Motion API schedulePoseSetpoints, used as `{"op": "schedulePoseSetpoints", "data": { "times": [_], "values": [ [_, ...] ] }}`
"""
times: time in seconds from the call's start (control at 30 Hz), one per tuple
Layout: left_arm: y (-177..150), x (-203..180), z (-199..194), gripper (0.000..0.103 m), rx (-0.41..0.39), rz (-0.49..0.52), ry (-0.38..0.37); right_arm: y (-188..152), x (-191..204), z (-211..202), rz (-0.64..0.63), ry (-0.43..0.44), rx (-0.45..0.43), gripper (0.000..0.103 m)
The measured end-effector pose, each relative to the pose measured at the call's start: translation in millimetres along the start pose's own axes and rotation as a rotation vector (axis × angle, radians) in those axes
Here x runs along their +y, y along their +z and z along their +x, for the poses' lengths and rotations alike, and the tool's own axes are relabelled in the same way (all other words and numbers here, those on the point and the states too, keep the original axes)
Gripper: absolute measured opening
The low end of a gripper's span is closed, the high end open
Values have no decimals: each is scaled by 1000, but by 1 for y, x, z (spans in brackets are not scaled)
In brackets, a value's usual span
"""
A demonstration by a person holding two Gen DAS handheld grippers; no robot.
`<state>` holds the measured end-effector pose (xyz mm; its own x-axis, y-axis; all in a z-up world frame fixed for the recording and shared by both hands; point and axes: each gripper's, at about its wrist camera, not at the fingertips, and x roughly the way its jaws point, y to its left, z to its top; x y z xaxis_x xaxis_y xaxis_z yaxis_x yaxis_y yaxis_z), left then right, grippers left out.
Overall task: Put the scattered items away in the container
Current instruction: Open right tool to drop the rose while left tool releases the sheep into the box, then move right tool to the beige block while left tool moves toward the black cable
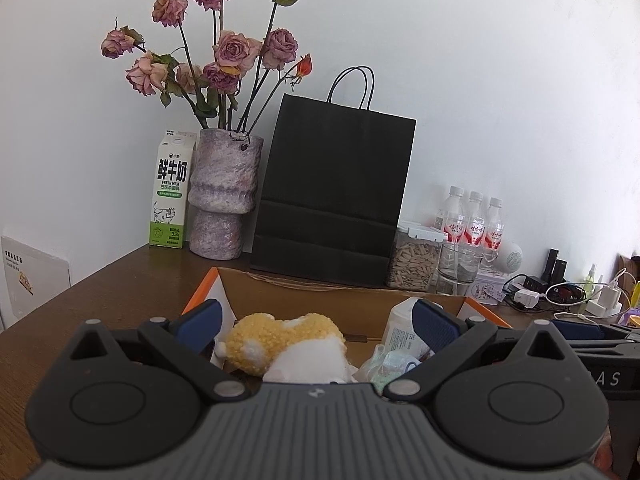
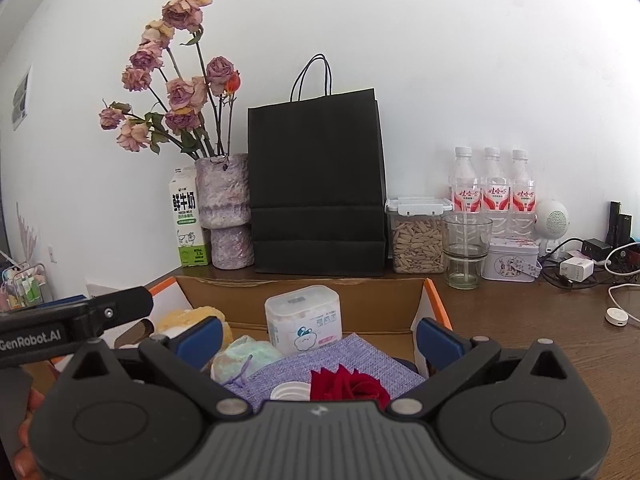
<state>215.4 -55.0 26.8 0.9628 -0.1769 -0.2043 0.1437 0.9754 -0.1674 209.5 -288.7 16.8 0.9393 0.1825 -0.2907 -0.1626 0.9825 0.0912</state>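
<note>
An open cardboard box [image 1: 320, 289] with orange flaps sits on the brown table and holds the items. My left gripper [image 1: 318, 324] hovers open over its left part, above a yellow and white plush toy [image 1: 280, 342]; a white tub [image 1: 400, 332] lies to the right. My right gripper [image 2: 319, 340] stands wide open over the box [image 2: 300, 282], its pads touching nothing. Below it lie a white cotton-swab tub [image 2: 304, 318], a pale green pouch [image 2: 244, 360], a purple woven cloth [image 2: 352, 360], a red fabric rose [image 2: 348, 388] and a white cap [image 2: 290, 392].
Behind the box, along the wall, stand a black paper bag [image 2: 316, 184], a vase of dried roses [image 2: 226, 208], a milk carton [image 2: 186, 220], a seed jar [image 2: 418, 240], a glass [image 2: 466, 250], water bottles [image 2: 494, 184] and a tin [image 2: 510, 264]. Chargers and cables [image 2: 576, 268] crowd the right.
</note>
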Motion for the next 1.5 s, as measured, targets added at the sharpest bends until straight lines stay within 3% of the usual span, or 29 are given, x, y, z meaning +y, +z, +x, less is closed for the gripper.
{"op": "schedulePoseSetpoints", "data": {
  "times": [0.4,0.8,1.5],
  "values": [
    [-8,15,-31,103,-15,-23,73,-23,11,-28,-34,-14,-5,103],
    [-20,30,-72,103,47,7,105,-41,23,-61,-57,-15,20,103],
    [-40,53,-96,103,189,11,155,-66,16,-66,-37,-31,236,103]
  ]
}}
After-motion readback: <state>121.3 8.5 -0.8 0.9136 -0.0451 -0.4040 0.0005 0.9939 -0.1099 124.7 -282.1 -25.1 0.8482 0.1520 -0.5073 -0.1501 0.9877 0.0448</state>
